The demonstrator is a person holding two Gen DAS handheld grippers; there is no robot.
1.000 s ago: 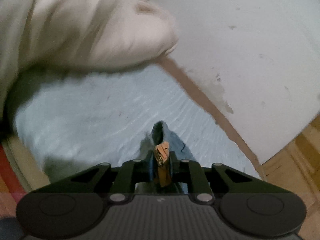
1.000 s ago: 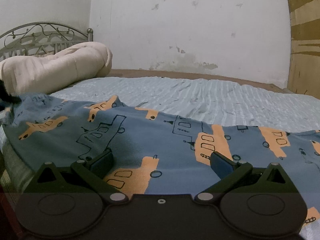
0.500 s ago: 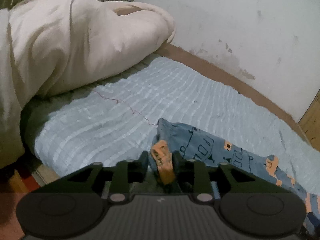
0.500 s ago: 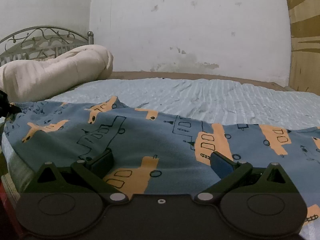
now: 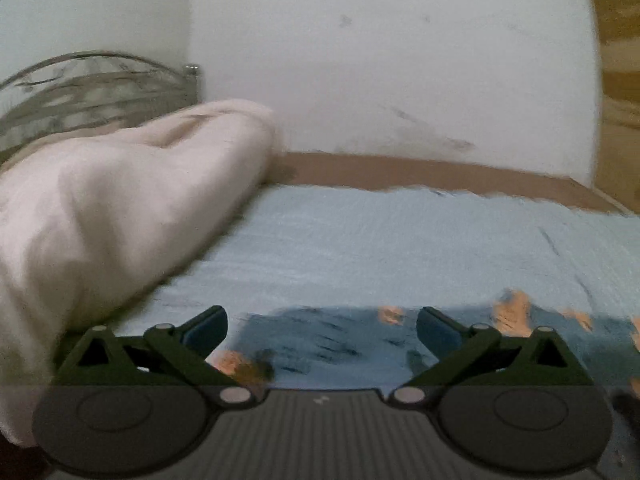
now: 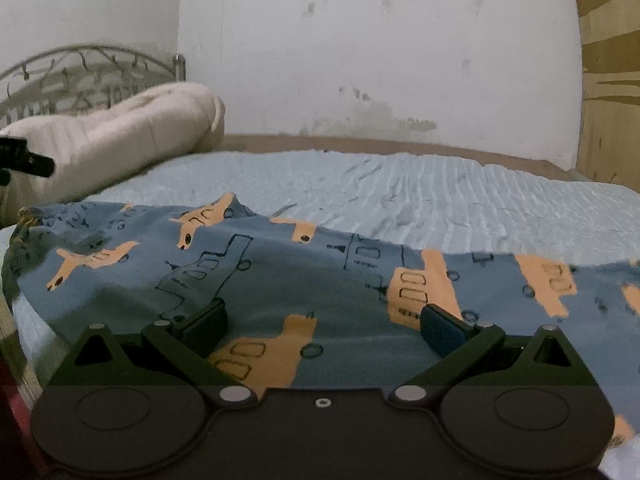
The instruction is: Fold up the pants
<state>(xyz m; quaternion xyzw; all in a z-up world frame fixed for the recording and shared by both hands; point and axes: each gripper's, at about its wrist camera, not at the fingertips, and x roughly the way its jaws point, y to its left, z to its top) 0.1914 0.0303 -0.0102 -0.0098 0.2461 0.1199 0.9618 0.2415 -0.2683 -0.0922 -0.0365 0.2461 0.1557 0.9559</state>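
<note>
The blue pants (image 6: pixel 304 276) with orange prints lie spread across the light blue bed sheet (image 6: pixel 420 192). My right gripper (image 6: pixel 322 326) is open, low over the pants, with fabric between its fingers but not pinched. My left gripper (image 5: pixel 322 328) is open and empty, hovering over the left end of the pants (image 5: pixel 332 344); this view is blurred. A part of the left gripper (image 6: pixel 24 158) shows at the left edge of the right wrist view, above the pants' left end.
A cream folded duvet (image 5: pixel 120 200) lies at the bed's left, by a metal headboard (image 5: pixel 88 92). A white wall (image 6: pixel 360 52) stands behind the bed. A wooden panel (image 6: pixel 612 80) stands at the right.
My left gripper has opened and let go of the pants' end, then lifted and turned level. The pants' left end now lies on the bed. The right gripper has hardly moved.
</note>
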